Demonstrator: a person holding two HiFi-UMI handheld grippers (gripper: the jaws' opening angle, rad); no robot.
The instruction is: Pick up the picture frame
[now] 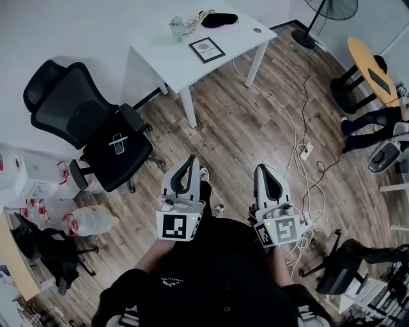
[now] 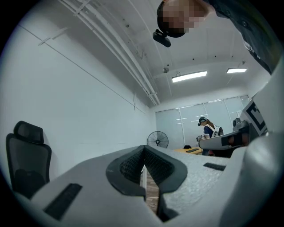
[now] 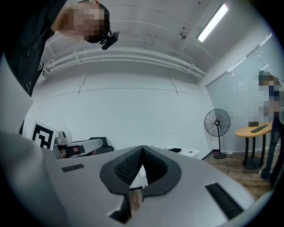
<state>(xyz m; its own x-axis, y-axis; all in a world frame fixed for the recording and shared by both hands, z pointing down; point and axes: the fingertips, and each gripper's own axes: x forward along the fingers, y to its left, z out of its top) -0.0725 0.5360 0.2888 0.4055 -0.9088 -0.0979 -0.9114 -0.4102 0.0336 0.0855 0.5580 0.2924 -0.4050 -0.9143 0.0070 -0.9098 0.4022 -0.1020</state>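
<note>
My left fingers are closed, the ribbed tips pressed together in the left gripper view with nothing between them. My right fingers are closed as well, tip against tip and empty. I hold both close to my body above the wooden floor, side by side and pointing forward.

The picture frame is well ahead of both pairs of fingers. It lies flat on the white surface, slightly nearer the line of my left fingers than that of my right. It has a dark border and a pale middle with a round dark mark. Just beyond it on the same surface are a glass jar and a black object. I cannot make out the frame in either gripper view. The right gripper view shows only the surface's edge past my fingertips.

A black office chair stands ahead and to the left of my left fingers, with a phone on its seat. A white cable trails over the floor ahead and to the right of my right fingers.
</note>
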